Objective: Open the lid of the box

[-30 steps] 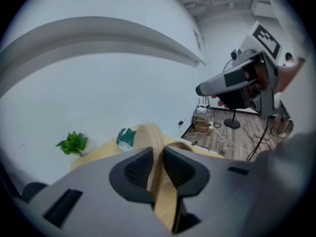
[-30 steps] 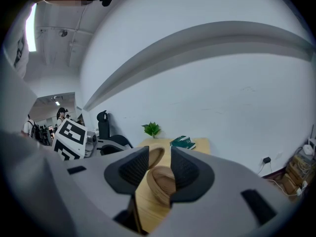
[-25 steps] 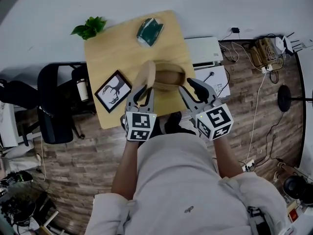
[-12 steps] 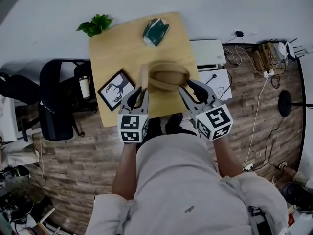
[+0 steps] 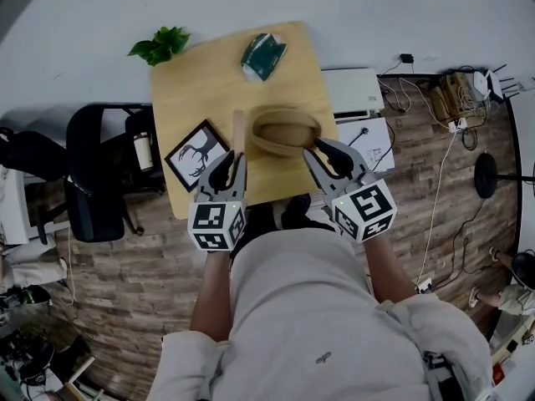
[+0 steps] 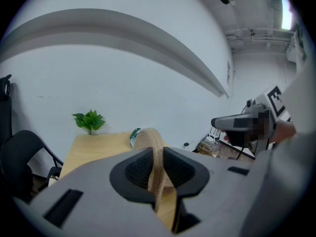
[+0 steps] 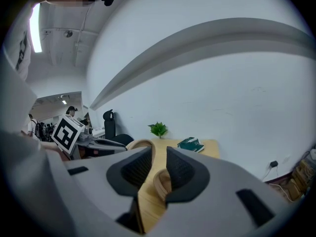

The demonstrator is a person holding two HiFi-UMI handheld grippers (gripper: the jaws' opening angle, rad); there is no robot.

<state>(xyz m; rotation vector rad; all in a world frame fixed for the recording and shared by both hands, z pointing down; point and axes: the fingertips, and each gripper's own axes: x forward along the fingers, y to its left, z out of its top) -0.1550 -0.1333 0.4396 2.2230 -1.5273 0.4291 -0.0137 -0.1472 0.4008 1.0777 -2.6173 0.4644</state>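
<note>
Lid (image 6: pixel 150 138) looks light, stiff wood; your left gripper (image 6: pixel 157 169) pinches its rim, right gripper (image 7: pixel 157 174) just closing around box (image 5: pixel 286 132) wall, seemingly not clamped.

The box (image 5: pixel 287 132) is a shallow oval of pale wood, open, with its hollow facing up. It sits flat on the table (image 5: pixel 196 90), in the near half and close to the right edge, its long axis running across the table. The lid (image 5: pixel 238 132) is an oval of the same pale wood. It is off the box and stands upright on edge over the table's near middle, showing from above as a narrow strip. The left gripper's (image 5: pixel 233 161) jaws are clamped on its near part, one pad on each face.
</note>
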